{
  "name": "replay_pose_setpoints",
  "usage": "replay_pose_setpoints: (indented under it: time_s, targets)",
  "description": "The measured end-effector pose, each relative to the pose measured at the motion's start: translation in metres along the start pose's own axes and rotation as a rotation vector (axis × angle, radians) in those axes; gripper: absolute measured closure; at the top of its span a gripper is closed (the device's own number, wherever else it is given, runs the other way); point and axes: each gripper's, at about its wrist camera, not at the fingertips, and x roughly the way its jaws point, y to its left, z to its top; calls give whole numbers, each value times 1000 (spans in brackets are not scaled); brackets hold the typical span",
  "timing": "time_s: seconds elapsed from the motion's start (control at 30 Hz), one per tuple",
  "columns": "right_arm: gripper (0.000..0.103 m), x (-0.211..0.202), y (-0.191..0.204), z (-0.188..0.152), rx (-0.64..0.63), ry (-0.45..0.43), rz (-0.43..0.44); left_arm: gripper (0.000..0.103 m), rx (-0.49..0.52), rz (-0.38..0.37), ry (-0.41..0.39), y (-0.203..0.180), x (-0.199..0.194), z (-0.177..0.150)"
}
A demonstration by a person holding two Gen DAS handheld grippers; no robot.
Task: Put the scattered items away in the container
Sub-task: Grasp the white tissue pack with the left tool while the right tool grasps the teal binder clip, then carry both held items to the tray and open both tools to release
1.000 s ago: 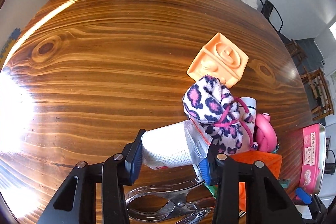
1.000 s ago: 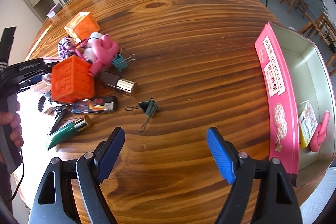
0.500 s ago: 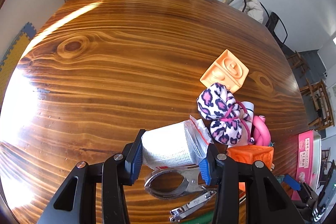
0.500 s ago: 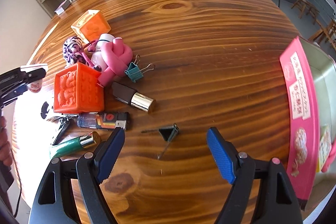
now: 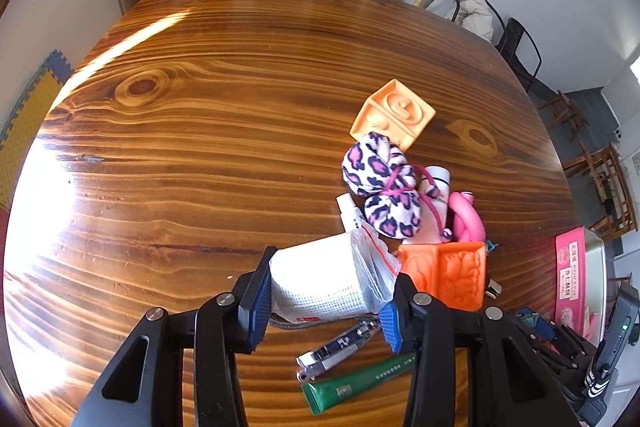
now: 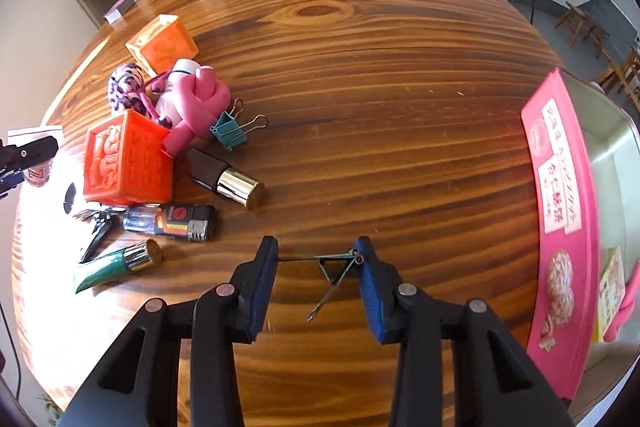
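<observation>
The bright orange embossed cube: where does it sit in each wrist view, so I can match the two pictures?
Left wrist: orange cube lower right, just right of the bagged white roll that the left gripper holds.
Right wrist: orange cube far left, above the lighter.
Shared landmark: the pink knotted toy touching the cube.
</observation>
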Motion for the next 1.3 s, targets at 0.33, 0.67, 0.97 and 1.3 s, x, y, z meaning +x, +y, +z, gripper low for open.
replay_pose_setpoints:
  time_s: [0.33,0.67,0.97,1.3]
  targets:
    - [60,-54,-20,-9,12,-96,44,57,11,-7,-41,-32,-28,-15]
    - [60,-111,-76,-23,69,-191,24,57,94,-66,-56,-110,-42,-37]
    - [60,-149,-153,-52,182,-238,-41,57,216,-145,-43,-206,-41,-54]
    - [60,-169,-216,-67,228,-278,-75,57,368,-243,-46,-320,-40,-69]
